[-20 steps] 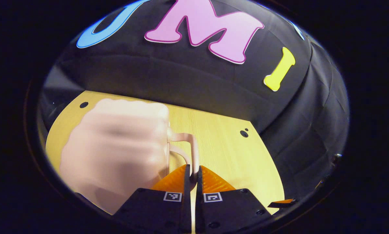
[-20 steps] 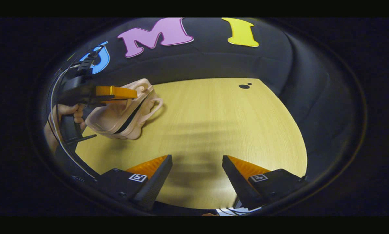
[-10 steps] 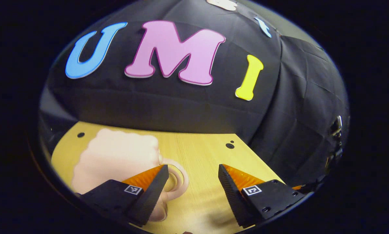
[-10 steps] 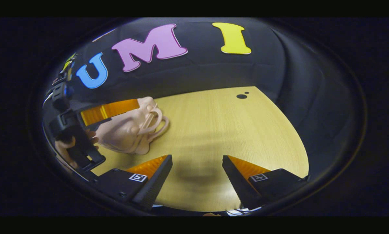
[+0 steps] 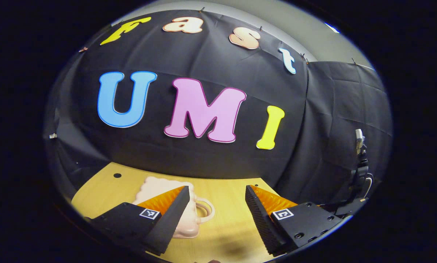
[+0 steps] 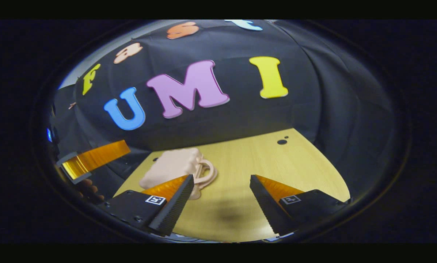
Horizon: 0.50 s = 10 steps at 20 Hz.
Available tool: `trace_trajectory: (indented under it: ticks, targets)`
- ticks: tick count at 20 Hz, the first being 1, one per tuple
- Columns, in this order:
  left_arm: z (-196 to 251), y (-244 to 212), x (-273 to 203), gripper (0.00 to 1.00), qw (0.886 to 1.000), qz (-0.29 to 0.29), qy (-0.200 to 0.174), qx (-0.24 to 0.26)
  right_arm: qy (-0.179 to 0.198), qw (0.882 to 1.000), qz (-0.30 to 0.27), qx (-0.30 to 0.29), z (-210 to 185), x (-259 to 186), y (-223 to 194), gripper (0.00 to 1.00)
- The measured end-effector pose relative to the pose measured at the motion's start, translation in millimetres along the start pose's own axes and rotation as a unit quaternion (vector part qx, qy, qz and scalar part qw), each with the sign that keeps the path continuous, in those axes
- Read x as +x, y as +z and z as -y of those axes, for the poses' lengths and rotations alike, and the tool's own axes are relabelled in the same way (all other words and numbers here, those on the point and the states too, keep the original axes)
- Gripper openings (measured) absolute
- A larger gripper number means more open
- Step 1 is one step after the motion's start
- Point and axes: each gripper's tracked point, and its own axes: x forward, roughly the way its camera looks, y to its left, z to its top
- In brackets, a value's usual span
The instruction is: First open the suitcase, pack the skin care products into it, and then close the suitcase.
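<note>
The closed pink suitcase (image 5: 189, 219) lies on the wooden table (image 6: 277, 164) at eleven o'clock of both wide-open, empty claws, the left gripper (image 5: 215, 212) and right gripper (image 6: 220, 204).

The left hand-held gripper (image 5: 215, 197) hangs with its fingers spread wide and nothing between them. The right hand-held gripper (image 6: 221, 186) is likewise spread and unladen.
</note>
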Motion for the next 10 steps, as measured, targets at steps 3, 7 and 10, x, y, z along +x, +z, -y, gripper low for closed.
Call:
trace_trajectory:
  ticks: [3,7,10]
  targets:
    - [-24.4,22.4,-36.6,0.96,0.996,0.036,0.043,0.065,0.009,0.997,0.058,-0.041,-29.2,-32.1,35.1,0.98]
    - [-29.6,40.0,-82.5,0.96,0.991,0.064,0.060,0.104,0.002,0.988,0.139,-0.068,-48.3,-75.7,74.0,0.97]
    - [-31.9,37.1,-111.5,0.95,0.992,0.065,0.066,0.091,-0.012,0.982,0.170,-0.078,-49.9,-98.1,83.8,0.97]
